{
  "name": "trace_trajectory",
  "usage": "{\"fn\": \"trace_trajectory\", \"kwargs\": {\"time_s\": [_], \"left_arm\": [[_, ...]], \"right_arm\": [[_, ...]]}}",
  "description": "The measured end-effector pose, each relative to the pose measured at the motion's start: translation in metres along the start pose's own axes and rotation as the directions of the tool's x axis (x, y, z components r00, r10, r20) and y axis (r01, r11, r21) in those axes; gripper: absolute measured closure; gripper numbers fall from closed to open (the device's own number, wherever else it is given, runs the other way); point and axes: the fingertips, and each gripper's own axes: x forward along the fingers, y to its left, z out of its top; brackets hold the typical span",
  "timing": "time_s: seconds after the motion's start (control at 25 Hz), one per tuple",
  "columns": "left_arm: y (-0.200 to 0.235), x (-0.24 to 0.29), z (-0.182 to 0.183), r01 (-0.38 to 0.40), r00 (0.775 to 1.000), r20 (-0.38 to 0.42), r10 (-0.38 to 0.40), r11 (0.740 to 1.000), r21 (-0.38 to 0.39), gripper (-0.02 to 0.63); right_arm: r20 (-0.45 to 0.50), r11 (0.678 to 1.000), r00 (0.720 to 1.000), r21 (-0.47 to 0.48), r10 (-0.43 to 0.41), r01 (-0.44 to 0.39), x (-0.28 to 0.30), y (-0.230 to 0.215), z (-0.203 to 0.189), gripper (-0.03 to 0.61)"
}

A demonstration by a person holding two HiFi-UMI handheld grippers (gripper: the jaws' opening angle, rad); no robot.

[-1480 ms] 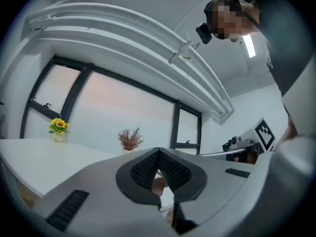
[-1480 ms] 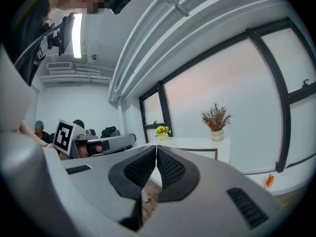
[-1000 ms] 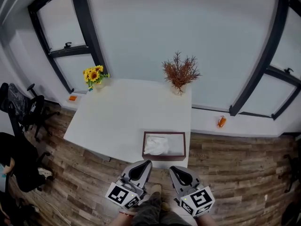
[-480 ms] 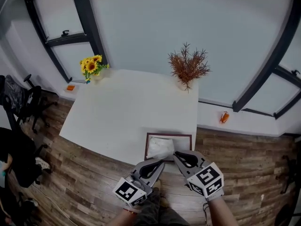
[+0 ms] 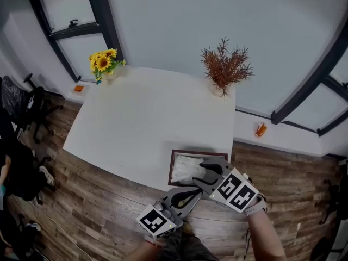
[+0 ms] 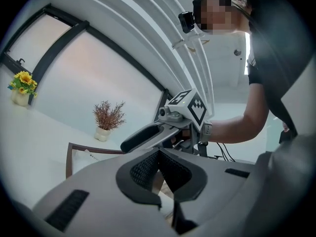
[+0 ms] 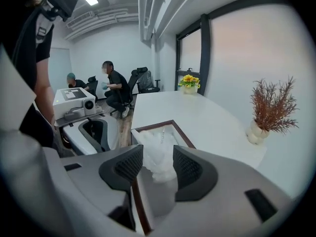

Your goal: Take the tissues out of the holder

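The right gripper [image 7: 157,166] has just been opening. Its jaws stand spread, with the tuft of the tissues [image 7: 157,149] between them at 12 o'clock, not pinched. The left gripper [image 6: 159,154] is pressed together and empty, so nothing braces the holder [image 7: 154,126] at the table's [image 5: 141,118] 5 o'clock edge — a pull may drag it off. How deep the stack goes is hidden.

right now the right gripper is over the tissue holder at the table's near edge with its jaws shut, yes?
Not shut. The right gripper view shows the right gripper with its jaws apart, having just been opening, and the white tissue standing up between them. The rest holds: it is over the tissue holder at the table's near edge.
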Motion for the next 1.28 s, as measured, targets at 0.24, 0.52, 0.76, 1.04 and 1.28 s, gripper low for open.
{"fn": "trace_trajectory", "kwargs": {"time_s": [0.24,0.52,0.76,1.04,1.28], "left_arm": [[-0.003,0.0,-0.008,0.047,0.999,-0.009,-0.047,0.999,0.001,0.607],[-0.008,0.004,-0.023,0.092,0.995,-0.038,-0.093,0.995,-0.025,0.606],[-0.003,0.002,-0.029,0.094,0.995,-0.041,-0.096,0.995,-0.046,0.607],[0.004,-0.001,-0.031,0.089,0.995,-0.028,-0.091,0.994,-0.056,0.607],[0.004,-0.004,-0.033,0.08,0.996,-0.021,-0.082,0.994,-0.072,0.607]], "right_arm": [[-0.115,0.994,0.992,-0.089,0.054,-0.065,0.017,-0.004,-0.005,0.357],[-0.253,0.978,0.961,-0.141,0.116,-0.156,0.034,-0.005,-0.015,0.313],[-0.323,0.969,0.936,-0.151,0.138,-0.194,0.051,-0.002,-0.017,0.302],[-0.388,0.97,0.918,-0.178,0.085,-0.166,0.063,-0.008,-0.019,0.302],[-0.407,0.975,0.911,-0.17,0.066,-0.147,0.069,-0.006,-0.027,0.304]]}}
